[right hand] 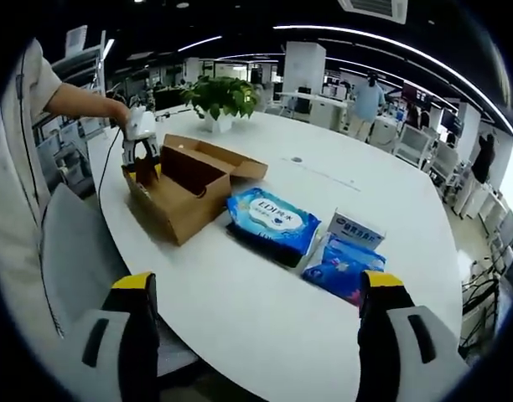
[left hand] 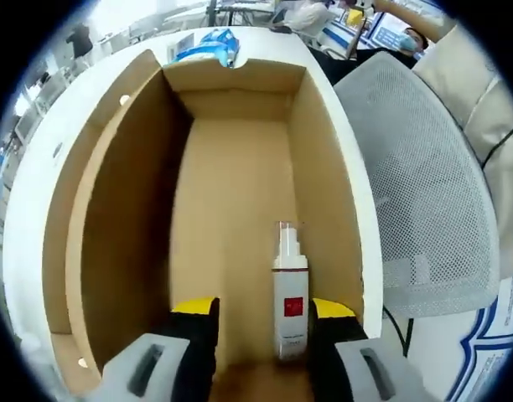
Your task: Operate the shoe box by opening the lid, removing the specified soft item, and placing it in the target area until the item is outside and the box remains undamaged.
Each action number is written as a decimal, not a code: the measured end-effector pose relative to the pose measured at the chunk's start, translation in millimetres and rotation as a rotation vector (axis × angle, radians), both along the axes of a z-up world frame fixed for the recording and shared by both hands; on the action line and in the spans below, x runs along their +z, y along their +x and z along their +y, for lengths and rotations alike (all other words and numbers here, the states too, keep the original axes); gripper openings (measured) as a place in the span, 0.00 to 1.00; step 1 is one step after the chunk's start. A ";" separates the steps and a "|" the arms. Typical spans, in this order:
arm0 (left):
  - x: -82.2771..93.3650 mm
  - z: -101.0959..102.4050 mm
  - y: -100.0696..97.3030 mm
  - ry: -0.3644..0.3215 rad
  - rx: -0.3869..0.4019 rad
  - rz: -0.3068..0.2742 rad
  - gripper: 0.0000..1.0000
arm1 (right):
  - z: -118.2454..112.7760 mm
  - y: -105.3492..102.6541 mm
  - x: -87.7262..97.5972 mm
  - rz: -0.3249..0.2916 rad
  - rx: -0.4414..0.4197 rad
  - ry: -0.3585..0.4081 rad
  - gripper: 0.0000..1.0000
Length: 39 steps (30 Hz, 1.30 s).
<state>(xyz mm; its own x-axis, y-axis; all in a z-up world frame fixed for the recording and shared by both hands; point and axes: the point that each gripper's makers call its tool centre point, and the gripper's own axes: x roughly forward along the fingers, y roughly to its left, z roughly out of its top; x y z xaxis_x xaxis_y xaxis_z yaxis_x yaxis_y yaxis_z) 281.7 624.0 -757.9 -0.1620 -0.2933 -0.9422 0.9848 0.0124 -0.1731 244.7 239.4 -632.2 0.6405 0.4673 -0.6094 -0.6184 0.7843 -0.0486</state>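
The cardboard shoe box lies open, and my left gripper hangs open over its near end. A white spray bottle with a red label lies on the box floor between the yellow-tipped jaws, closer to the right one. In the right gripper view the same box sits on the white table with its lid folded back, and the left gripper dips into it. My right gripper is open above the table, holding nothing. A blue wet-wipes pack lies beside the box.
Two small blue packets lie right of the wipes pack, and a blue packet shows beyond the box. A grey mesh chair stands by the table edge. A potted plant sits at the far side. People stand in the background.
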 end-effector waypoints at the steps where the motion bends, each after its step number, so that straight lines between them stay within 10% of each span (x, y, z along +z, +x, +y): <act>1: -0.8 -0.1 -0.5 -0.005 -0.002 -0.002 0.41 | 0.0 0.0 0.1 0.001 -0.002 0.000 0.95; 39: -2.3 -7.2 9.4 -0.080 0.219 -0.064 0.18 | 25.7 3.2 14.7 -0.040 0.032 0.088 0.84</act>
<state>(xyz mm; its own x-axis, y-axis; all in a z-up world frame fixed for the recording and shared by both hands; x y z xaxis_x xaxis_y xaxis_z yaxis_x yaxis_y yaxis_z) 291.1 616.9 -760.3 -0.0272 -0.3888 -0.9209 0.9691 0.2157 -0.1197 247.9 265.1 -617.5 0.6476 0.5380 -0.5396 -0.6419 0.7668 -0.0058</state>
